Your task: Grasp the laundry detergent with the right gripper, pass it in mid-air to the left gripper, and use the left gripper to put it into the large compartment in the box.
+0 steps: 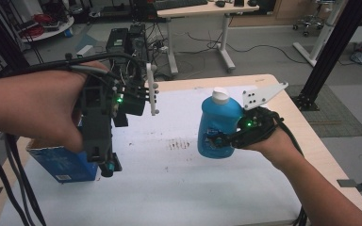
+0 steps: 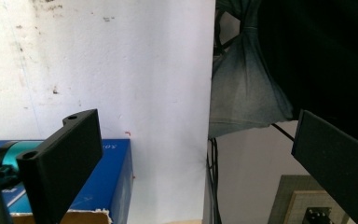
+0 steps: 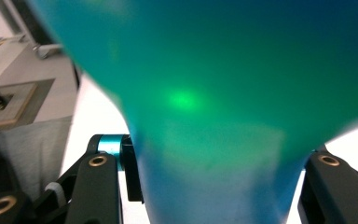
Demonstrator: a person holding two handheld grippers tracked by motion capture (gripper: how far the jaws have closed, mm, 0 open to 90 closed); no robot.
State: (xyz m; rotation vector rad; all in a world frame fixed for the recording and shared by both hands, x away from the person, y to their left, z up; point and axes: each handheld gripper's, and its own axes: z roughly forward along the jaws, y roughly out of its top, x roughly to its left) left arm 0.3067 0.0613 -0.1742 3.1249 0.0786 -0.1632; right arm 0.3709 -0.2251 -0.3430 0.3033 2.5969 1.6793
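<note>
A blue liquid bottle (image 1: 217,127) with a white cap hangs upright above the middle of the table, and my right gripper (image 1: 225,139) is shut on its lower body. In the right gripper view the bottle (image 3: 205,93) looms blurred and close, pinched between the two black jaws of the right gripper (image 3: 205,191). At the table's left edge lies a blue cardboard box (image 1: 61,165). My left gripper (image 1: 104,162) points down just beside it, open. In the left gripper view, the left gripper (image 2: 193,119) has its jaws wide apart with nothing between them. The box (image 2: 107,177) sits under the left jaw.
A white sheet (image 1: 169,188) covers the wooden table, with a dark smudge (image 1: 179,143) at its middle. Cables trail off the left side. Beyond the table stand a desk (image 1: 193,9), electronics boxes (image 1: 127,40) and a black frame post (image 1: 334,47).
</note>
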